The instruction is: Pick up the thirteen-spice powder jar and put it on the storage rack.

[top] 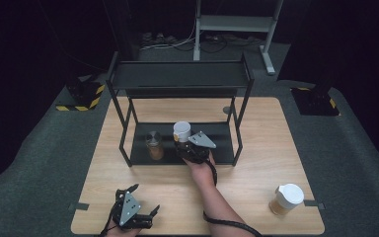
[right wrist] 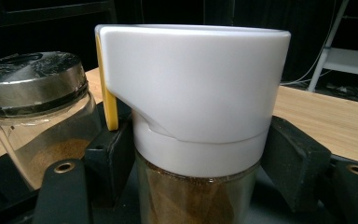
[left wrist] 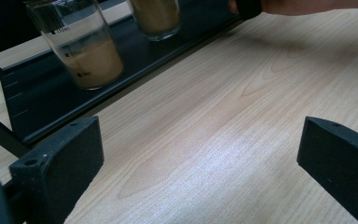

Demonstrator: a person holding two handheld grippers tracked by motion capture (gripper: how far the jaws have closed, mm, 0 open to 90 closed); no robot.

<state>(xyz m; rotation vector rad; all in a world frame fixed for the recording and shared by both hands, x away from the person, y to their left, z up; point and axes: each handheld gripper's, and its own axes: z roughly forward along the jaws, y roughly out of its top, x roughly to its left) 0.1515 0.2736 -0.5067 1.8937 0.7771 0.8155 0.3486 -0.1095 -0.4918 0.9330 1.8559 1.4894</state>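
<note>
A glass jar of brown powder with a white lid (top: 181, 130) (right wrist: 191, 88) and a yellow tab stands over the lower shelf (top: 222, 133) of a black rack. My right gripper (top: 183, 144) (right wrist: 196, 161) is shut on it, one jaw on each side of the glass just under the lid. Beside it on the shelf stands a second powder jar with a metal lid (top: 154, 143) (right wrist: 37, 107) (left wrist: 81, 46). My left gripper (top: 147, 197) (left wrist: 200, 154) rests low over the wood near the table's front left, jaws wide open with nothing between them.
The rack's upper shelf (top: 177, 75) overhangs the jars, with thin black posts at its corners. Another white-lidded jar of powder (top: 286, 198) stands at the table's front right. A cable trails from the right forearm (top: 217, 197) across the front edge.
</note>
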